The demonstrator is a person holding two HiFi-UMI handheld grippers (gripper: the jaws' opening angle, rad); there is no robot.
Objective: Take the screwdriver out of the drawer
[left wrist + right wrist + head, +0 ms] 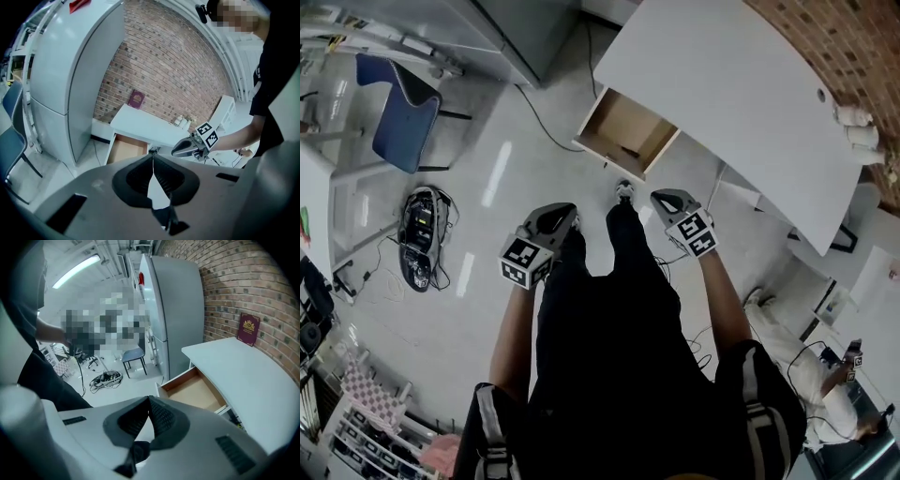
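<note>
The left gripper point(566, 216) and right gripper point(662, 198), jaws closed and empty, are near the open drawer point(623, 133) of the worktop point(727, 89).

Brick wall point(853, 47), white desk point(741, 103), blue chair point(401, 122), pale floor point(487, 216)

the open drawer point(623, 131) at upper centre looks like matt bare wood inside, under a smooth white desk top point(741, 103). the brick wall point(853, 37) at upper right is rough. the pale floor point(534, 192) is glossy with glare, and the chair point(398, 122) at upper left looks like blue cloth.
</note>
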